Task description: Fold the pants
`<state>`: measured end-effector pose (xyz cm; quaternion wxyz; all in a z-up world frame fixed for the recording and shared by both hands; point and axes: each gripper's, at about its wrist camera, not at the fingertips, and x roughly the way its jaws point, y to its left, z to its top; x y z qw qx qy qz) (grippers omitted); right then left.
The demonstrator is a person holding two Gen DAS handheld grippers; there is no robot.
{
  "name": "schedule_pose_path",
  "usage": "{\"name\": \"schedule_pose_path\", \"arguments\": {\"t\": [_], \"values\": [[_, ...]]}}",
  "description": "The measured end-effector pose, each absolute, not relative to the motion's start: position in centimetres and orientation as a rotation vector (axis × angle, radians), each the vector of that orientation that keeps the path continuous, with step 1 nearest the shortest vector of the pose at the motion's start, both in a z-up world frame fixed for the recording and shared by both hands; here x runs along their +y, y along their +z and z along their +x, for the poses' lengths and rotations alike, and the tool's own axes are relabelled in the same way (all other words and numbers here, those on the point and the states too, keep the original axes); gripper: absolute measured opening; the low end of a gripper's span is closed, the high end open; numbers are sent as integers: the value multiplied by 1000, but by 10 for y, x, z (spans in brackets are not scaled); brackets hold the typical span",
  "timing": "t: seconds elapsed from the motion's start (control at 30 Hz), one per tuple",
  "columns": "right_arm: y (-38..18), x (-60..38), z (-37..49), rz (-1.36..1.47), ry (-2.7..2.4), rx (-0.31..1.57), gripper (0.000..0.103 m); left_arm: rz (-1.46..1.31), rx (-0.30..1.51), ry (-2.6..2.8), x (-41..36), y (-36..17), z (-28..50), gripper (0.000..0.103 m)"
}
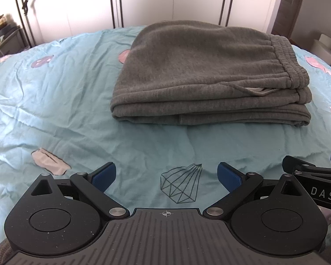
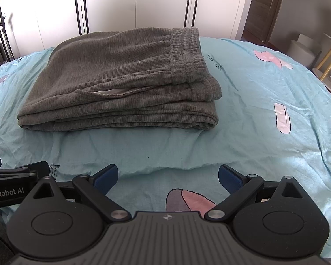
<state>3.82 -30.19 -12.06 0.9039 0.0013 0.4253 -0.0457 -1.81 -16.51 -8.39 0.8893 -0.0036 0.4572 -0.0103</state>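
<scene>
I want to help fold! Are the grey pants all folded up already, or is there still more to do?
Looks done: the grey pants lie in a neat stack of layers on the blue bedsheet, waistband on top. In hand: nothing, since the left gripper and right gripper are both open and apart from the pants. Left: probably nothing, maybe tucking in the white pocket lining peeking out.

Bare bedsheet [image 1: 143, 141] ahead of both spread grippers, folded pants [image 2: 121, 84] blocking farther reach
</scene>
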Motion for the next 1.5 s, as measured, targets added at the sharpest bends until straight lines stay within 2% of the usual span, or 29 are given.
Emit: {"name": "schedule_pose_path", "arguments": {"t": [1.5], "values": [[-122,-300,38,-9,-97,880,98,4,944,-44,-167,-84,-18,101]]}}
